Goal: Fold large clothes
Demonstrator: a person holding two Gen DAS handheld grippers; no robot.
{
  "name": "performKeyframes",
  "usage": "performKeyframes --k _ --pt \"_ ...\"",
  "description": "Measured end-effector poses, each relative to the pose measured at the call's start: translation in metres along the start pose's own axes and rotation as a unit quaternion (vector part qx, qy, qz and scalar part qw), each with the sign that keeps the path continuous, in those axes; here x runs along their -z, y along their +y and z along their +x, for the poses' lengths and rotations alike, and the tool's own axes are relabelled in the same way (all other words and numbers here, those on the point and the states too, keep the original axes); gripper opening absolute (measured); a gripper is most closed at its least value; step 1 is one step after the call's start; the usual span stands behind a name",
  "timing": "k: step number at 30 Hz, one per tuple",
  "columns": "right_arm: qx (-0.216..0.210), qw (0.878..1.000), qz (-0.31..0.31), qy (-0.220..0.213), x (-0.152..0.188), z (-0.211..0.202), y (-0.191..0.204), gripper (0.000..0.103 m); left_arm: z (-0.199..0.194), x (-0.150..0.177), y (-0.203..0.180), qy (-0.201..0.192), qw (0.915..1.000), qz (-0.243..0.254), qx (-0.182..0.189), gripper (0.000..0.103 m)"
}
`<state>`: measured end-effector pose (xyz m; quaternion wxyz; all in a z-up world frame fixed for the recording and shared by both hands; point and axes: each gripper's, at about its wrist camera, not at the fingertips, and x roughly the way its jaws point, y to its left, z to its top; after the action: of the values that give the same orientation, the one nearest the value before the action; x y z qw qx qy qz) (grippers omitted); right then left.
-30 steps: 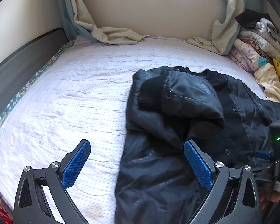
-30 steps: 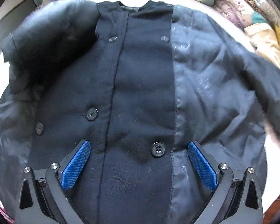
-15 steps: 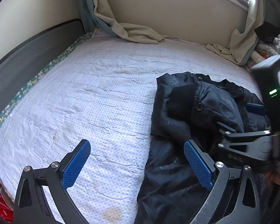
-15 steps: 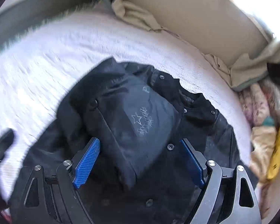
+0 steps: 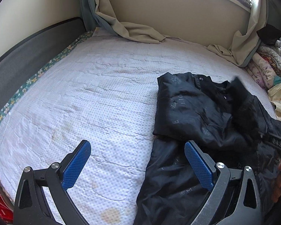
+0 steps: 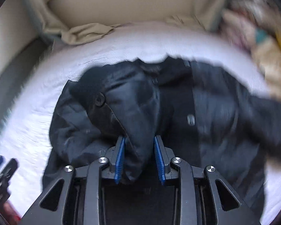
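In the left wrist view, our left tool (image 5: pixel 137 166) hung with its jaws wide apart and empty over the bed (image 5: pixel 88 101). A second earlier the black jacket (image 5: pixel 202 116) had lain between its pads; now it lay ahead and right of the tool.

In the right wrist view, our right tool (image 6: pixel 139 158), wide open a second before, was closing on a bunched sleeve fold (image 6: pixel 138 131), cloth filling the gap. We judged the next fold was starting.
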<state>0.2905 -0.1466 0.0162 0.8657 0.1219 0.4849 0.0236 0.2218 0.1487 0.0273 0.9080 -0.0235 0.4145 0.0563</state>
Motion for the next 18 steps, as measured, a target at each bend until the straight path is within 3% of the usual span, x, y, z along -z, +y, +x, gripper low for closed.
performKeyframes --k 1,3,5,9,14,18 --pt "-0.015 1.000 0.018 0.006 0.011 0.000 -0.009 0.040 0.001 0.000 -0.001 0.001 1.0000 0.000 0.000 0.101" --pt "-0.031 0.998 0.047 0.012 0.027 -0.005 -0.029 0.067 0.003 0.001 -0.003 0.003 1.0000 0.002 0.000 0.101" --pt "-0.044 0.997 0.065 0.008 0.038 -0.015 -0.047 0.076 0.004 0.000 -0.005 0.004 1.0000 0.004 -0.001 0.101" --pt "-0.084 0.988 0.130 -0.006 0.049 -0.042 -0.088 0.080 0.005 -0.001 -0.006 0.005 1.0000 -0.002 -0.001 0.101" --pt "-0.140 0.966 0.217 -0.001 0.032 -0.058 -0.136 0.082 0.005 -0.005 -0.002 0.005 0.9998 -0.017 0.009 0.101" --pt "-0.137 0.961 0.239 0.019 0.012 -0.049 -0.163 0.082 -0.001 -0.008 -0.001 -0.011 0.9997 -0.015 0.016 0.101"
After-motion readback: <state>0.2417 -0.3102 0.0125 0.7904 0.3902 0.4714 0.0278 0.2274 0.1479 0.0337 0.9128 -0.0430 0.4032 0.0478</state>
